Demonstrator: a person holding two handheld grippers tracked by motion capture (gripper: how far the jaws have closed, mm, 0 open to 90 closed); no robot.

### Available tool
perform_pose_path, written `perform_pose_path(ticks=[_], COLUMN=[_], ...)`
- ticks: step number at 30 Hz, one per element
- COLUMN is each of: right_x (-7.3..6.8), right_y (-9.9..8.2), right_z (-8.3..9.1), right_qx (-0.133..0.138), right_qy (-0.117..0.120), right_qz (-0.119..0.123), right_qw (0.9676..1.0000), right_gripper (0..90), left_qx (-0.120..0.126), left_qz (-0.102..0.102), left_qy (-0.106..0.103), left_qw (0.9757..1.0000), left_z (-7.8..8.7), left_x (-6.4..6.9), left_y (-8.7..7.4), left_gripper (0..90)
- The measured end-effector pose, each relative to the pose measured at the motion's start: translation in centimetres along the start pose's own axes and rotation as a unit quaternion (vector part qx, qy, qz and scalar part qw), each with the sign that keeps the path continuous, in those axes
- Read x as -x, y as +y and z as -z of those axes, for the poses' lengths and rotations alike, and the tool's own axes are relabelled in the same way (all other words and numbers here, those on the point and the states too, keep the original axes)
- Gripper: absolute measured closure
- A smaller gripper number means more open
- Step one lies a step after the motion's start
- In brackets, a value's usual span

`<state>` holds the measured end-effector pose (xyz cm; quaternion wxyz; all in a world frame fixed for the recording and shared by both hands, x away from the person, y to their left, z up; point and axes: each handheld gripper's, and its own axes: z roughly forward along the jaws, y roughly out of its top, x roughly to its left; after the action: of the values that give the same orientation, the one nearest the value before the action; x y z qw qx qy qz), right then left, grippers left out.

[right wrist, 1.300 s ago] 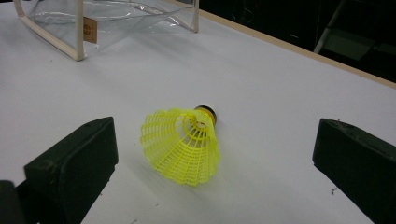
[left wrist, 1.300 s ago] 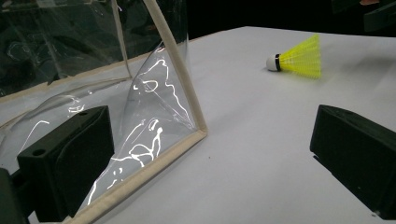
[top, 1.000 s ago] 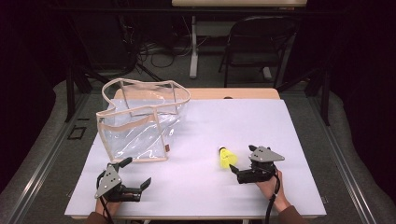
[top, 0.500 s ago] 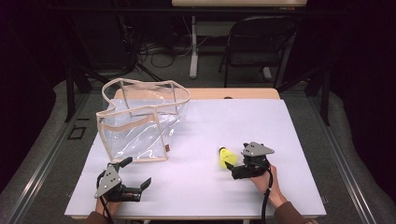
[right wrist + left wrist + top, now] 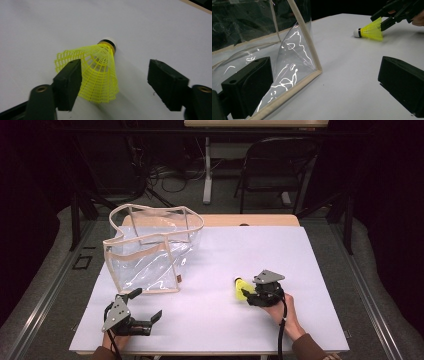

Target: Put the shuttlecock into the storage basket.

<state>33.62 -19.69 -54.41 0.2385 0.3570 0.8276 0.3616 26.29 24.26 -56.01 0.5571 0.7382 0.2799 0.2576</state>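
A: High view first. Step in hand?

B: Looks like the grab. Right gripper (image 5: 248, 293) down at the birdie (image 5: 241, 288) on the white bench (image 5: 300, 270), right of the middle. Left gripper (image 5: 148, 316) near the front edge, jaws wide, holding nothing. Clear bag (image 5: 150, 252) standing at the back left, well apart from the birdie.

A: Left gripper view?

B: Own jaws far apart, nothing between. Bag (image 5: 294, 62) just ahead, tan trim along the edge. Birdie (image 5: 370, 31) far off, lying on its side, with the other gripper (image 5: 387, 17) at its skirt.

A: Right gripper view?

B: Jaws open wide, around the birdie (image 5: 96, 72). One jaw touching the skirt, the other well apart. No squeeze yet.

A: Next move?

B: Probably a soft close on the skirt, then a lift over to the bag. Too hard a pinch could bend the net.

A: And the look of it?

B: Bright yellow net skirt, flared wide. Black band, white tip. Tip pointing away from the gripper. Light and thin, likely easy to knock away.
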Motion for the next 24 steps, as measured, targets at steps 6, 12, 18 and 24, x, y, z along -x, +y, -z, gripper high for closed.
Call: perform_pose_path(ticks=[6,12,18,24], right_x=[-0.50,-0.55,-0.53,-0.75], right_y=[0.15,0.03,-0.05,0.02], right_z=[-0.11,-0.26,-0.39,-0.40], right_qx=[-0.010,-0.019,-0.024,-0.025], right_qy=[-0.015,-0.016,-0.020,-0.026], right_qz=[-0.005,-0.008,-0.017,-0.026], right_qw=[0.9998,0.9997,0.9993,0.9990], right_gripper=[55.0,67.8,76.3,81.2], left_qx=[-0.001,-0.003,-0.004,-0.009], left_qz=[-0.003,-0.005,-0.005,-0.008], left_qy=[0.000,-0.001,-0.004,-0.005], left_qw=[1.0000,1.0000,1.0000,0.9999], left_z=[0.06,-0.04,-0.07,-0.10], left_x=[0.02,0.05,0.04,0.06], left_y=[0.04,0.04,0.03,0.04], left_gripper=[0.0,0.0,0.0,0.0])
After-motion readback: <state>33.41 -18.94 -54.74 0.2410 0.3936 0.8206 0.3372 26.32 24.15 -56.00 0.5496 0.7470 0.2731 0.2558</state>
